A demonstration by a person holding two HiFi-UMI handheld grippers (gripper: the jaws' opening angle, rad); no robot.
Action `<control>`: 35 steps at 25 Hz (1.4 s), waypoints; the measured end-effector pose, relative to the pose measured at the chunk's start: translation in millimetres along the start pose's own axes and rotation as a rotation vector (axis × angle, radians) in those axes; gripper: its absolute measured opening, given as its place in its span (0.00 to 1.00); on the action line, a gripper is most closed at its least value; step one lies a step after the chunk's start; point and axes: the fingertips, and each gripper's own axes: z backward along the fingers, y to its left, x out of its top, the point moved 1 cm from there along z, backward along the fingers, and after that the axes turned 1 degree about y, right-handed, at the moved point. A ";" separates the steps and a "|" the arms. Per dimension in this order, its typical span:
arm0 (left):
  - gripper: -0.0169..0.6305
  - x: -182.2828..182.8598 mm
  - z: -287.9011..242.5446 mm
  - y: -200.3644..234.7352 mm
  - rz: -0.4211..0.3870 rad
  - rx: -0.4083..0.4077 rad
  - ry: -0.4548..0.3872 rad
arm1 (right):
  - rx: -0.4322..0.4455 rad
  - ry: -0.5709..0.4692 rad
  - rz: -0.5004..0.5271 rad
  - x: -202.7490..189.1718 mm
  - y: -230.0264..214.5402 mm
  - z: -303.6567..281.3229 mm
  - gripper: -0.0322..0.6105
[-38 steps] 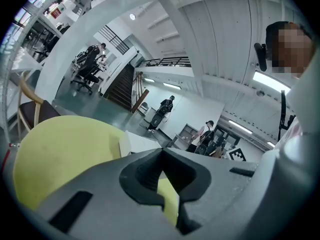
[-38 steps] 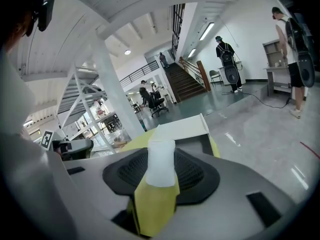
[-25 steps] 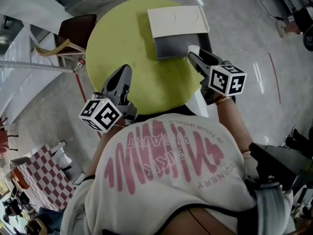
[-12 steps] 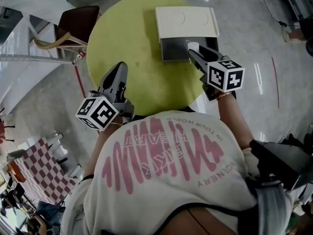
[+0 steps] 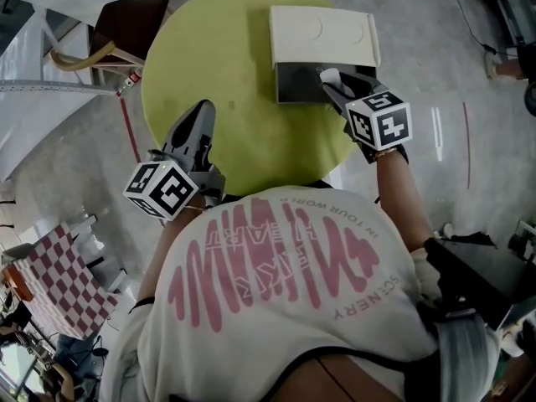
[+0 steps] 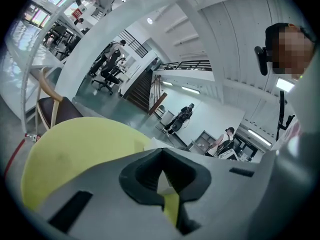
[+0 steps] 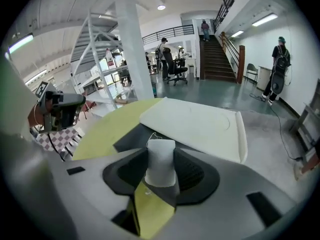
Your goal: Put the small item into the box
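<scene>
Head view: right gripper, gripping small item, tilts over box.

Small white item, over open dark box, cream lid

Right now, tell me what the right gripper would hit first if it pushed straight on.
Probably the dark floor of the box, just past the small white item the right gripper holds; depth is uncertain.

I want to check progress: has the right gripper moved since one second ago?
Yes. The right gripper, shut on the small white item, has come closer to the open box, toward its grey inside.
</scene>
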 end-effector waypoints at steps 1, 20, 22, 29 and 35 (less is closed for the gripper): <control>0.04 -0.5 -1.0 2.3 0.005 0.003 0.001 | -0.001 0.022 0.019 -0.3 -2.5 -3.3 0.31; 0.04 -8.9 -17.9 15.4 0.036 0.006 0.051 | 0.037 0.311 0.183 -31.7 -5.3 -32.9 0.31; 0.04 -8.9 -18.6 16.1 0.037 0.003 0.058 | 0.038 0.321 0.174 -32.0 -5.8 -34.2 0.31; 0.04 -12.5 -22.9 26.3 0.044 0.009 0.072 | 0.046 0.338 0.148 -31.0 -10.2 -48.1 0.31; 0.04 -20.3 -20.3 29.1 0.039 0.008 0.080 | 0.059 0.347 0.125 -38.8 -8.8 -50.2 0.31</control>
